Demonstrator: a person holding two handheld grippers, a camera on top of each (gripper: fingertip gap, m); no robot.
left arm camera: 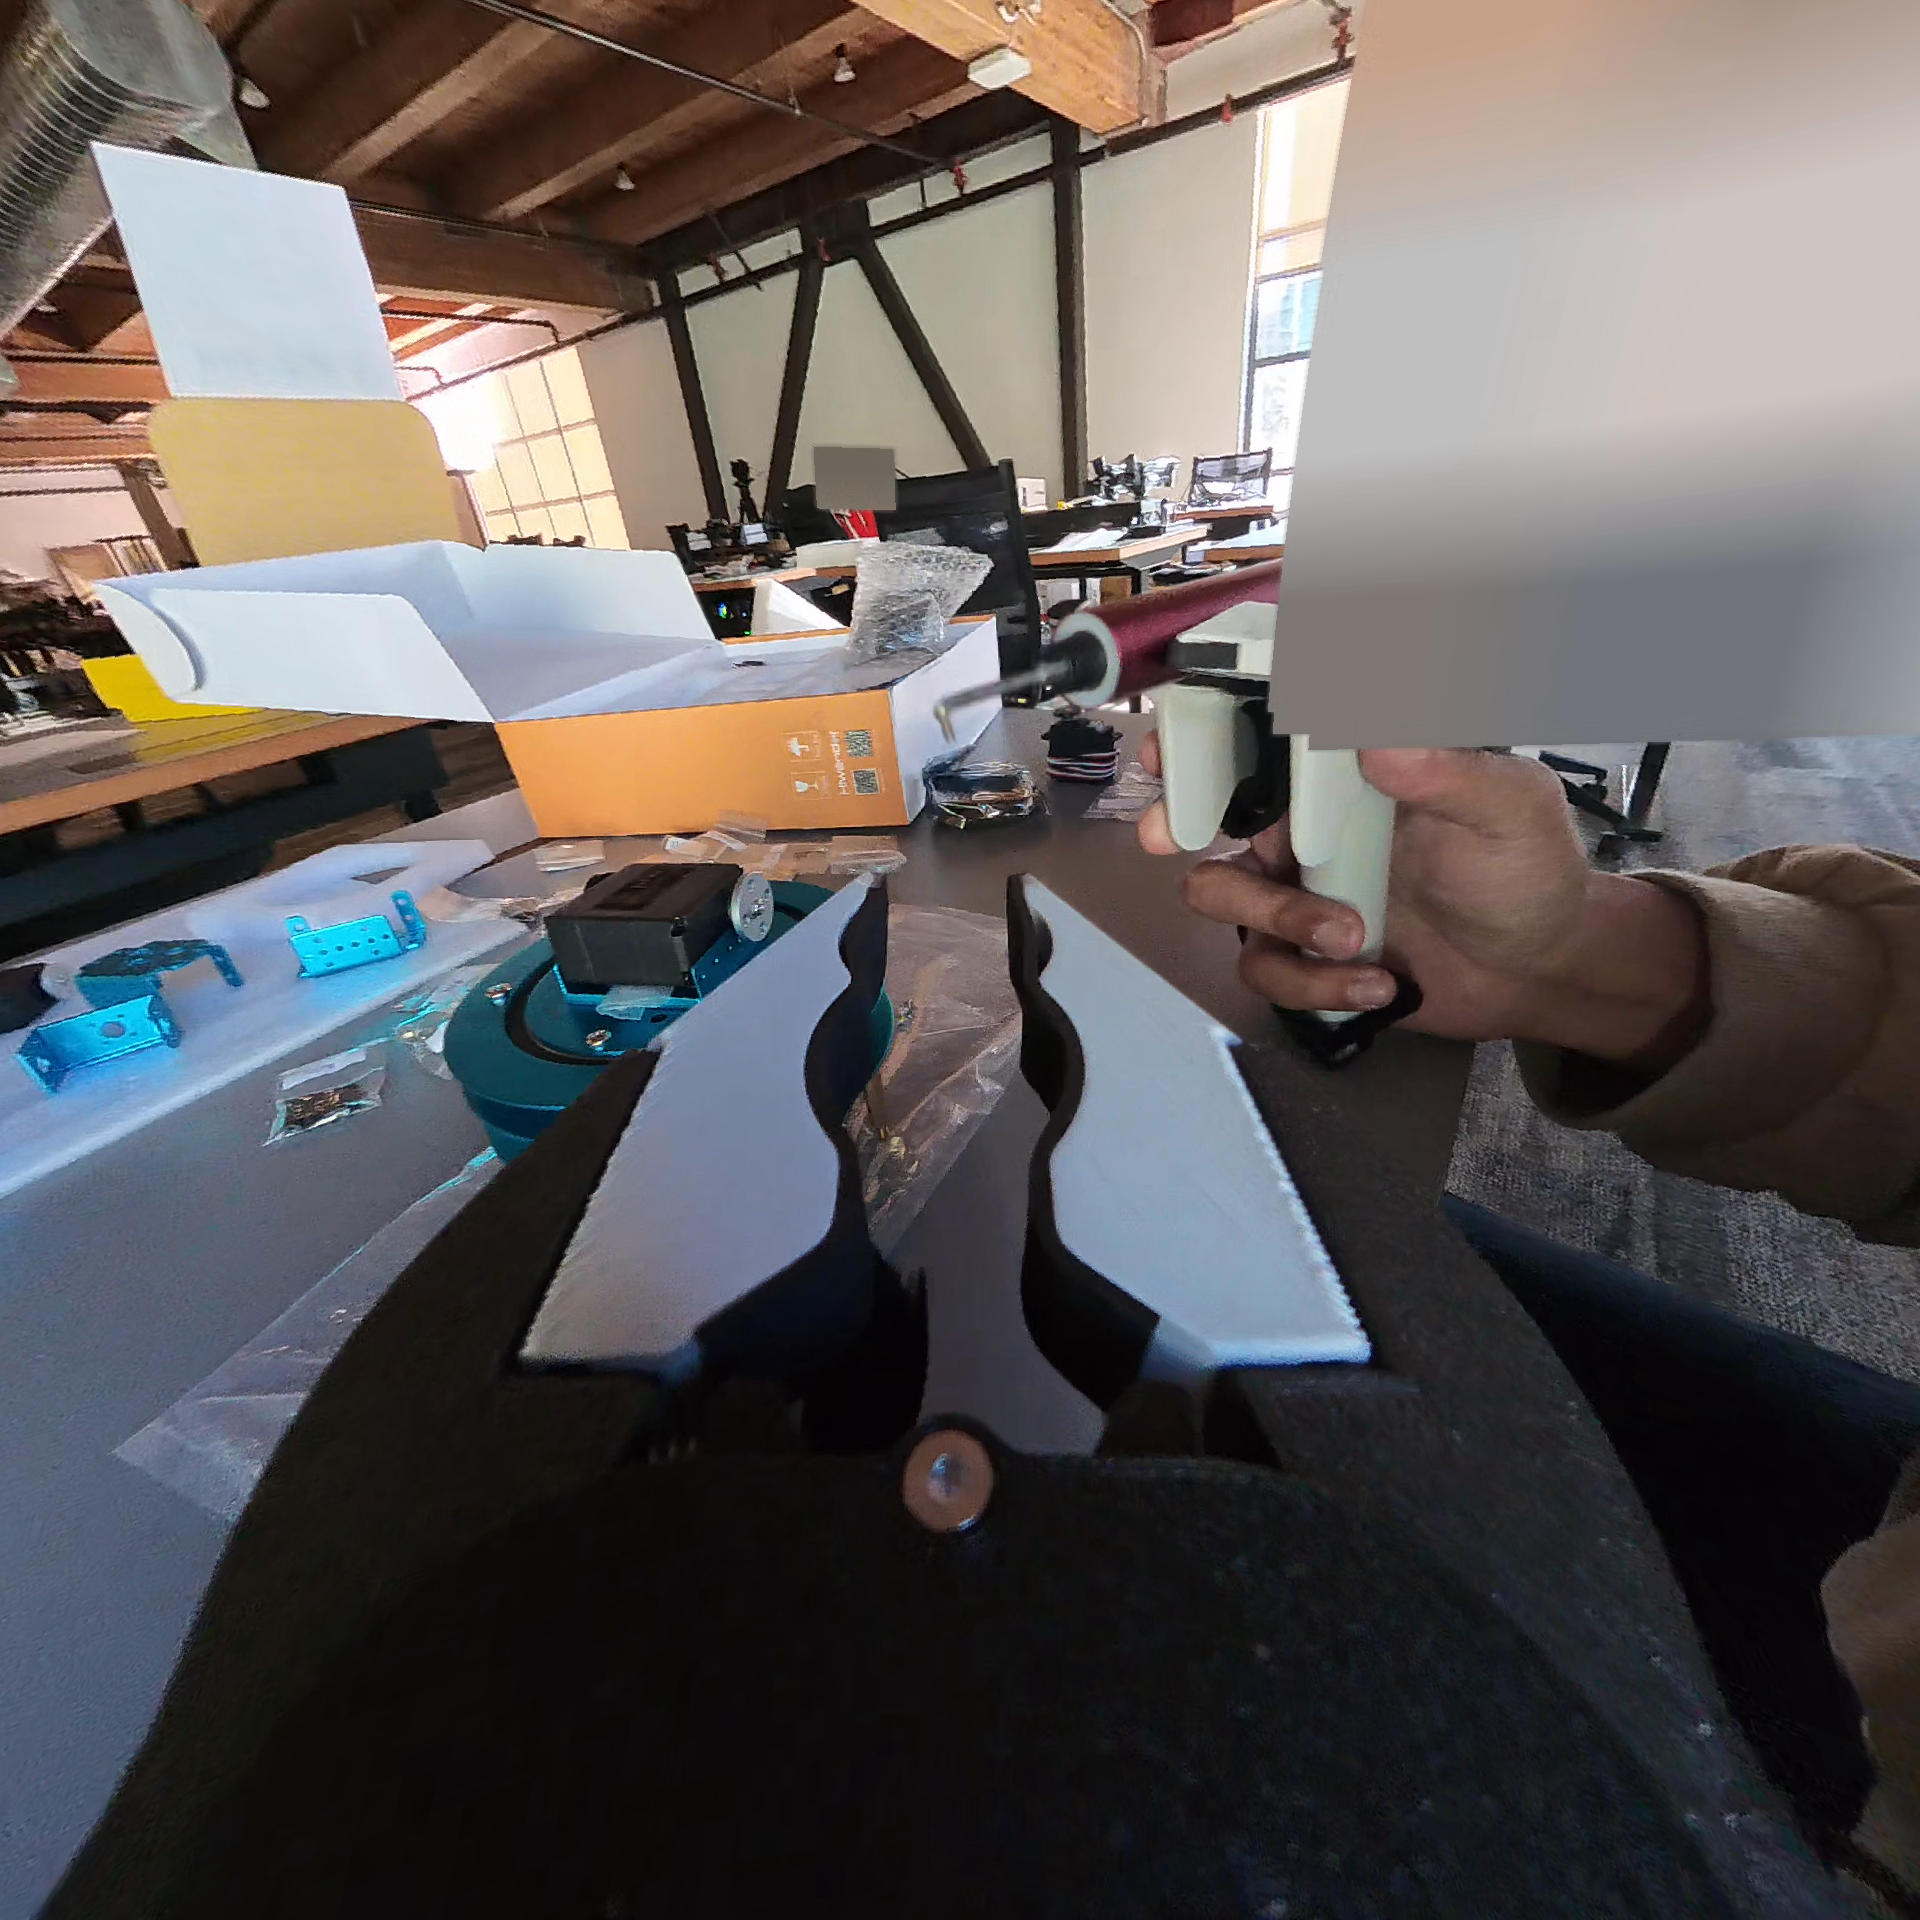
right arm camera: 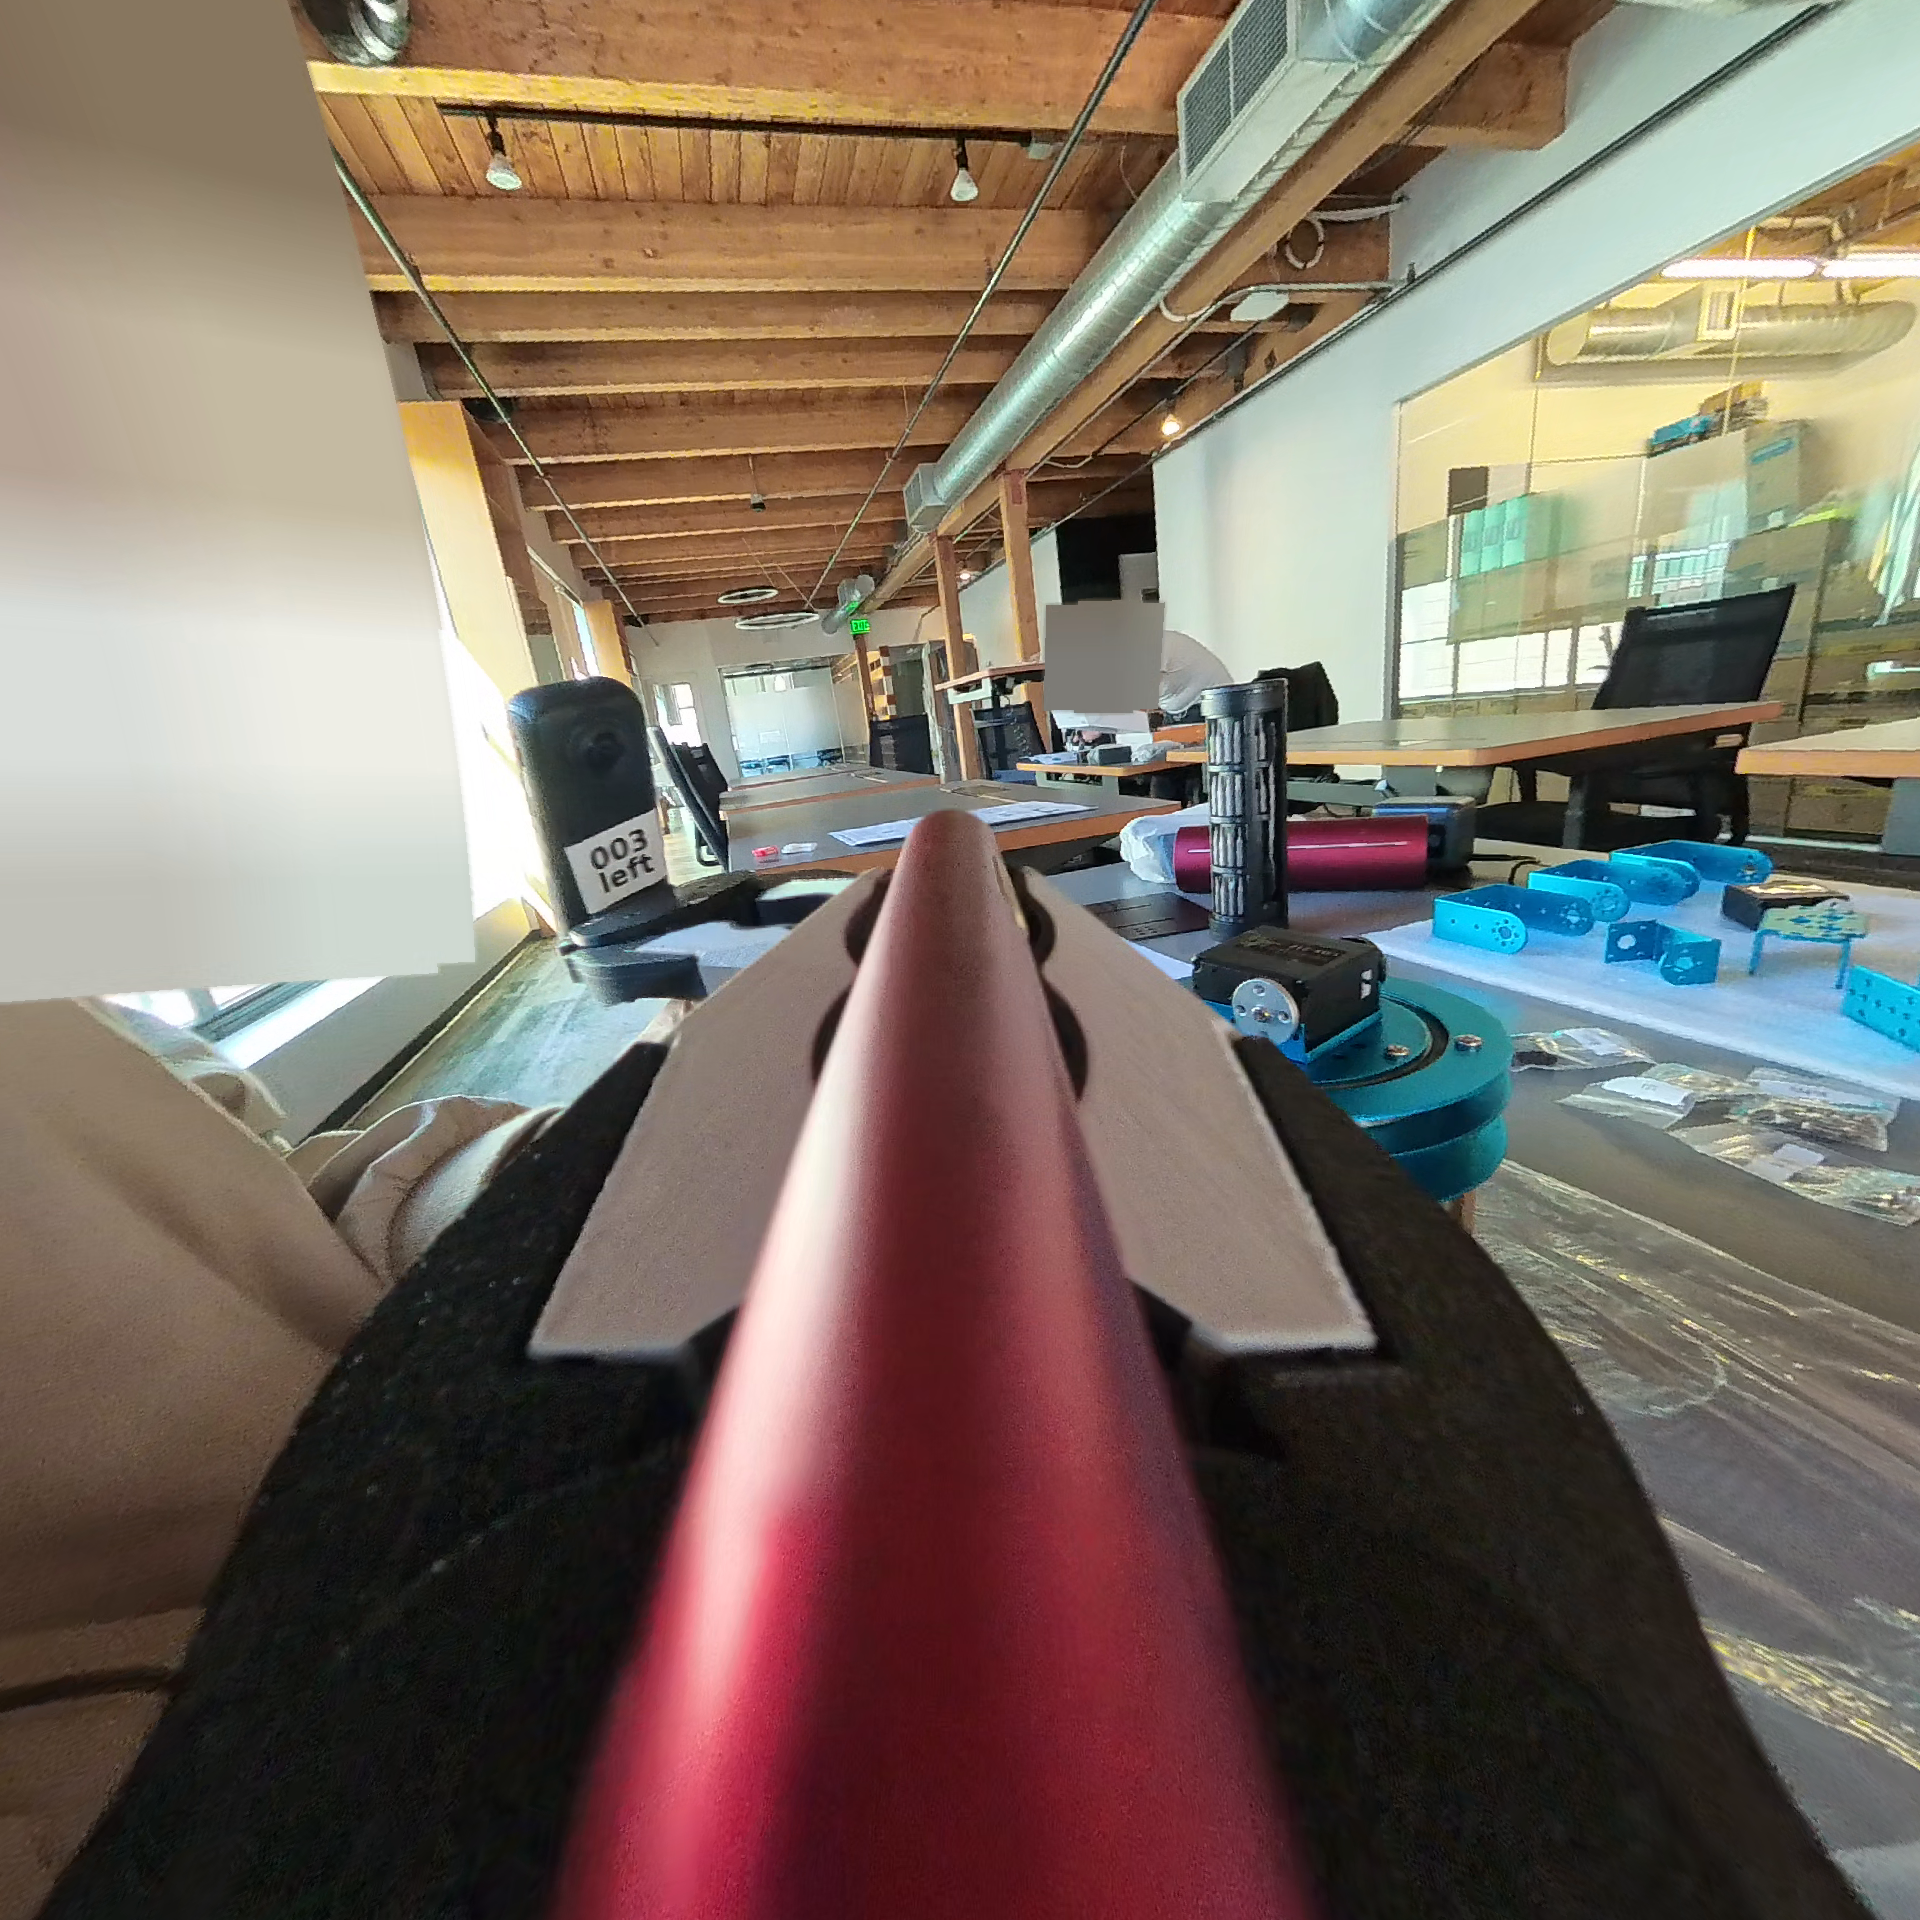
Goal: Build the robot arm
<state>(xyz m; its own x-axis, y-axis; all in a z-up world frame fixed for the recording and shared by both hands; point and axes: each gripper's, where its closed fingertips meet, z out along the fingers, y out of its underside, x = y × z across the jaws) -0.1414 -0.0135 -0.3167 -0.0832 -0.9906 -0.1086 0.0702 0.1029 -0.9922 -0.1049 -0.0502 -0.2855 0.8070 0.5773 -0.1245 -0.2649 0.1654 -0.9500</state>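
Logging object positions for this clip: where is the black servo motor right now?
The black servo motor sits on the teal round base, just left of the open left gripper; in the right wrist view it is right of the red tool.

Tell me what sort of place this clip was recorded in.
Most likely an open-plan office used as a robotics workshop: rows of desks under exposed wooden beams, with blue metal brackets and a servo motor on the table.
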